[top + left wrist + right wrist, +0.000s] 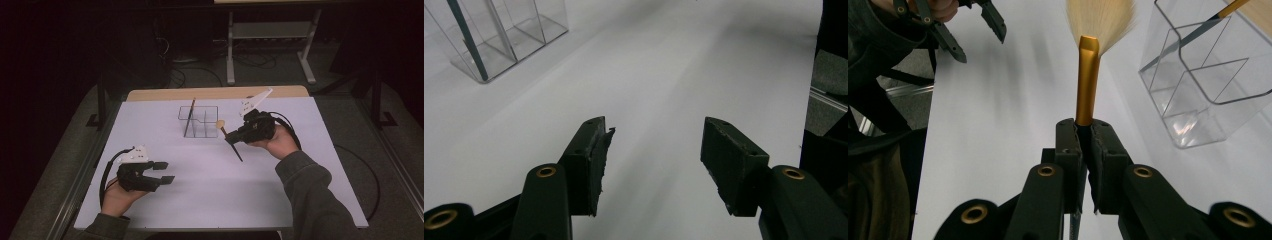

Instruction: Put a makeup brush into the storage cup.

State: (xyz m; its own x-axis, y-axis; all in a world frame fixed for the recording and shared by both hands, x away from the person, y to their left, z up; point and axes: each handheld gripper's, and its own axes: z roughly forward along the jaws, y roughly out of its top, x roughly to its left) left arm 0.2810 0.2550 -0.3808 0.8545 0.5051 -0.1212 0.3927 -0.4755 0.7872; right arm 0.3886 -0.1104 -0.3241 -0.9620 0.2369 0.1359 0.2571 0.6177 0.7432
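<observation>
The right gripper (pixel 1087 131) is pinched tight on a brush (pixel 1087 80). Its jaws squeeze the gold neck of the brush, and the pale bristles fan out past the tips. From above, the brush (pixel 230 139) sits just in front of the clear box (pixel 198 121), a bit to the right. Its bristle end points up toward the box, and its dark handle slants down toward the table (pixel 210 190). The right hand (pixel 278 141) is near the box, lifted off the table, with the sleeve coming in from the lower right.

The left gripper (pixel 654 150) is about half open. Nothing is between its jaws, and they touch nothing. From above, this gripper (pixel 164 172) is well away from the box, toward the near left corner of the table. The left hand (pixel 116 196) lies low and level, with the jaws pointing right.

A second brush (pixel 189 118) stands leaning in the left part of the box.
</observation>
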